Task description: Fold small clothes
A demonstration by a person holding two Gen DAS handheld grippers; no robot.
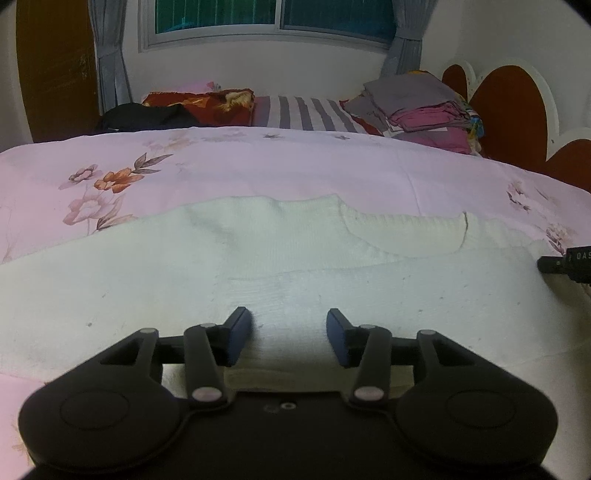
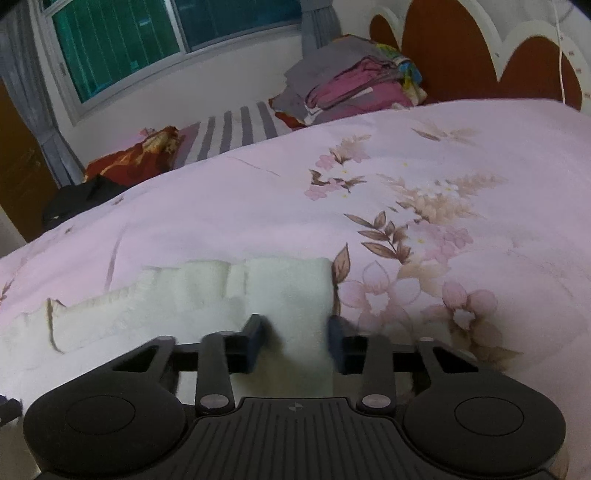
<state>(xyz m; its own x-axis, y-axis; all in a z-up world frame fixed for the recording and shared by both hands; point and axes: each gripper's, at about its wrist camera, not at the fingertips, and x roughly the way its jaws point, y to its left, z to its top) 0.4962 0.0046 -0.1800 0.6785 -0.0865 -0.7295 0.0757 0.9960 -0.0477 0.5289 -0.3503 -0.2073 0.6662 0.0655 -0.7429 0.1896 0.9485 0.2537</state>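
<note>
Right now, a white knit sweater (image 1: 258, 258) spread flat on the pink floral bedspread (image 1: 258, 166), collar side away from both cameras, ribbed neckline (image 1: 402, 232) visible in the left wrist view. Left gripper (image 1: 290, 338) low over the body of the garment, jaws wide, blue pads clear of each other, nothing pinched between them. Right gripper (image 2: 297, 345) likewise parted wide, perched at the sweater's right-hand border (image 2: 325, 291), one pad over white knit, the other over bare bedspread, so straddling the edge rather than biting it. Slight blur on the right fingers; contact with the cloth impossible to confirm.

Key relation: garment lying directly ahead of and beneath both sets of jaws, long axis running side to side across the two views. Right gripper nearer the outer side edge, left gripper nearer the middle of the torso. Judging from that, fold apparently not started, cloth looking flat and single-layered near both tools. Probably a pinch on that right border next, then a carry inward toward the left. Risk worth noting: soft knit bunching, or the bedspread getting caught along with the edge.

Further back, a stack of folded clothes (image 1: 424, 107) by the headboard (image 1: 517, 107), a striped pillow (image 1: 303, 110), a window (image 1: 273, 18) behind
</note>
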